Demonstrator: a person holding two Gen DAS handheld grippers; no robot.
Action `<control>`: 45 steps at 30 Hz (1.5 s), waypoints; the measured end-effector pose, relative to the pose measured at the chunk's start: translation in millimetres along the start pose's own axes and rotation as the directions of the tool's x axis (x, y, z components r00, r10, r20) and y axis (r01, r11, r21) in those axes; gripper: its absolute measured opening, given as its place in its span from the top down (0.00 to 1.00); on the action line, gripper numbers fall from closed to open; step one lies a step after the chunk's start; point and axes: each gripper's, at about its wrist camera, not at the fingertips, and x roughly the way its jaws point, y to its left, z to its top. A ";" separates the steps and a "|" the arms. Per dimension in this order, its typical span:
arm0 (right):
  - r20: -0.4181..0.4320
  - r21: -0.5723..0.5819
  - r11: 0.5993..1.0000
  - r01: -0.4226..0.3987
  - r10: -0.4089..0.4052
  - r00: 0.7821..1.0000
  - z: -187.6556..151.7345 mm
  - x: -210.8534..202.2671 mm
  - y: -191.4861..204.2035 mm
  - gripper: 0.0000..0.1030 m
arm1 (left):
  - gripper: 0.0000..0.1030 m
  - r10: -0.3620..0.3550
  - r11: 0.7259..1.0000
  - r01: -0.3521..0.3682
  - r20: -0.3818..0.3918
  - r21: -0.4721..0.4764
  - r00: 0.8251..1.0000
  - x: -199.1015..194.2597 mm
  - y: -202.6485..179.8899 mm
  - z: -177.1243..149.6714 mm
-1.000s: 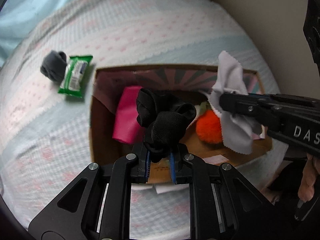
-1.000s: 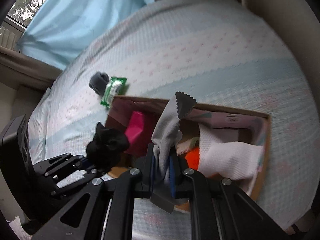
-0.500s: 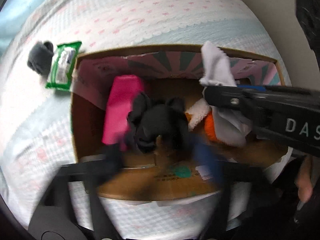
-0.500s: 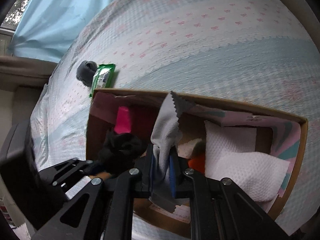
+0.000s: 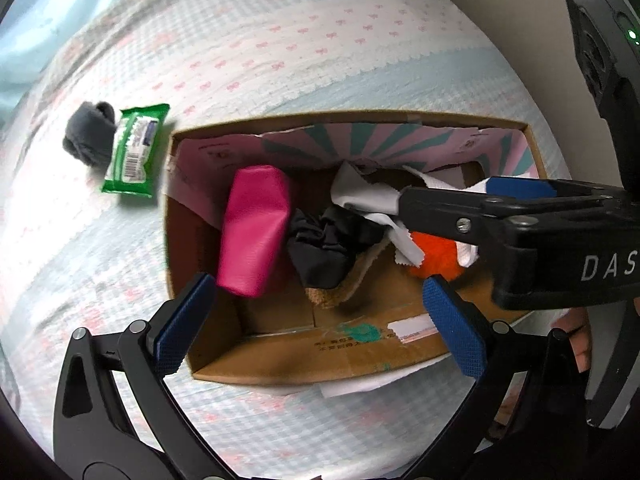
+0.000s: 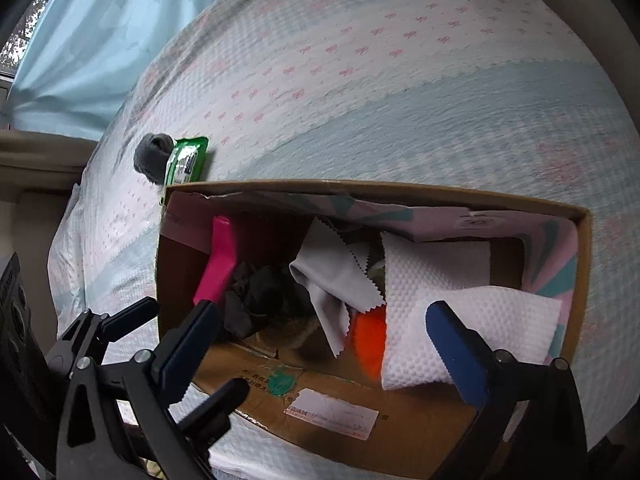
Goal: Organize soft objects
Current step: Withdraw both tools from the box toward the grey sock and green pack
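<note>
An open cardboard box (image 5: 348, 356) (image 6: 400, 190) sits on the bed. Inside lie a pink pouch (image 5: 254, 232) (image 6: 218, 268), a crumpled black cloth (image 5: 324, 240) (image 6: 256, 292), a grey cloth with zigzag edges (image 5: 360, 194) (image 6: 332, 280), an orange pom-pom (image 5: 434, 256) (image 6: 370, 340) and white paper towel (image 6: 448, 304). My left gripper (image 5: 320, 312) is open and empty above the box's near side. My right gripper (image 6: 320, 332) is open and empty over the box; it also shows in the left wrist view (image 5: 404, 200) beside the grey cloth.
A rolled dark grey sock (image 5: 90, 138) (image 6: 152, 156) and a green wipes packet (image 5: 134, 154) (image 6: 186, 162) lie on the patterned bedspread (image 5: 320, 40) left of the box. A light blue curtain (image 6: 100, 40) hangs behind the bed.
Both grippers have opened. The left let go of the black cloth and the right let go of the grey cloth; both cloths now lie in the box.
</note>
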 end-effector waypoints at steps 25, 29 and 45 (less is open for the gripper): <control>0.351 -0.029 0.977 0.211 -0.188 0.917 -93.4 -152.6 123.3 0.00 | 0.00 0.045 0.999 -0.033 0.334 -0.042 0.941 -207.7 87.7 -63.8; 0.404 -0.028 0.976 0.216 -0.187 0.896 -112.9 -167.8 154.9 0.00 | 0.00 0.043 0.998 -0.021 0.384 -0.063 0.922 -240.7 119.3 -82.1; 0.529 0.045 0.971 0.234 -0.222 0.819 -164.3 -168.1 265.2 0.00 | 0.00 0.045 0.995 -0.002 0.444 -0.097 0.895 -284.2 253.0 -138.0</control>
